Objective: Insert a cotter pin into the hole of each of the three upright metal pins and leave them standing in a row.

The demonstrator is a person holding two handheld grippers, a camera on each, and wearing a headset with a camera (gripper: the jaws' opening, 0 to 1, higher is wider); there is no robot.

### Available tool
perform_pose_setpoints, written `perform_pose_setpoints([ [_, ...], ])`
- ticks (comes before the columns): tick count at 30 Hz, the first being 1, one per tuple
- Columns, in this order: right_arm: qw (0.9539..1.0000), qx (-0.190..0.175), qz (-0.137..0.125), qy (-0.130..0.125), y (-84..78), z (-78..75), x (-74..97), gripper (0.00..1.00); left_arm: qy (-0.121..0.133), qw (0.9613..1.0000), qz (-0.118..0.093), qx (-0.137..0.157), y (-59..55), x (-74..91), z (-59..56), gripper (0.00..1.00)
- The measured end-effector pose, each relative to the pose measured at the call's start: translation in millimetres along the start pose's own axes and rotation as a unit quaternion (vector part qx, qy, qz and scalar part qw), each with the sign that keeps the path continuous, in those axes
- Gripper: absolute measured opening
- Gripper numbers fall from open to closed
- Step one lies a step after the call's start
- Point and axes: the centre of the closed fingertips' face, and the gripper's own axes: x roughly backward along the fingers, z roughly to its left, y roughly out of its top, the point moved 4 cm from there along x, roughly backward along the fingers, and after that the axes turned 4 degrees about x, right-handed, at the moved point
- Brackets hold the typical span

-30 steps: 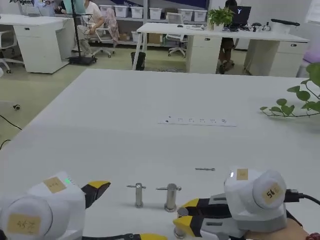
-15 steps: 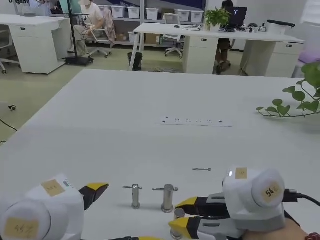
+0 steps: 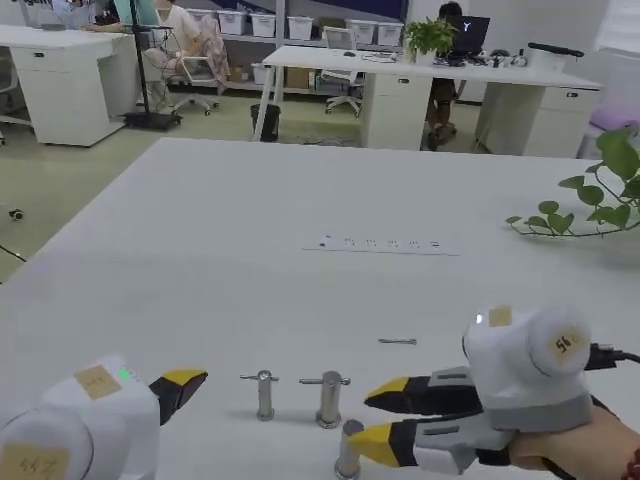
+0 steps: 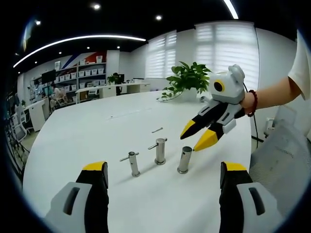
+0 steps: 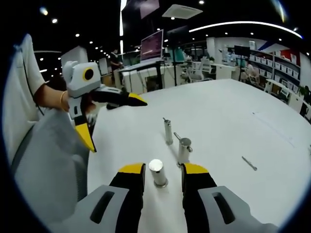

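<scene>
- Two yellow-tipped fingers (image 5: pixel 130 171) of the right gripper (image 5: pixel 163 167) are set apart. The bare pin (image 5: pixel 158 175) is seen upright between their tips, with a gap on either side.
- The fingers of the left gripper (image 4: pixel 164 167) are spread wide and nothing is gripped; they are pointed at the pins from the near edge of the bench (image 3: pixel 300 200).
- Just beside the bare pin, the middle pin (image 3: pixel 329 400) and the end pin (image 3: pixel 264 395) are stood upright along that near edge.
- An inserted cotter pin (image 3: pixel 312 381) is seen through the head of each of these two.
- One loose cotter pin (image 3: pixel 398 341) is laid flat farther in from the edge, apart from the pins.
- Leaves of a plant (image 3: pixel 600 190) are seen over the right edge.
</scene>
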Motion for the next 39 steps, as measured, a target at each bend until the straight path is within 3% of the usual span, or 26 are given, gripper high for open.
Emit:
perform_pose_setpoints([
  [7, 0.9997, 0.003, 0.023, -0.011, -4.0, -23.8, 10.2, 0.32, 0.0, 1.0, -0.002, 0.0, 0.3, -0.4, -0.3, 0.97],
  [13, 0.9986, -0.008, 0.047, -0.024, -8.5, -54.2, 11.9, 0.32, 0.005, 1.0, -0.003, -0.002, 0.8, -0.4, 1.4, 0.97],
  [24, 0.996, -0.016, 0.072, -0.052, -15.2, -102.1, 4.1, 0.31, 0.01, 0.9999, -0.004, 0.002, 1.2, -1.0, 5.6, 0.96],
  [32, 0.993, -0.029, 0.086, -0.076, -20.5, -126.1, -3.2, 0.3, 0.025, 0.9997, -0.003, -0.009, 1.6, -0.5, 11.0, 0.95],
  [39, 0.9904, -0.041, 0.097, -0.089, -23.7, -146.3, -10.2, 0.28, 0.024, 0.9997, -0.006, 0.004, 1.6, 1.3, 12.2, 0.95],
])
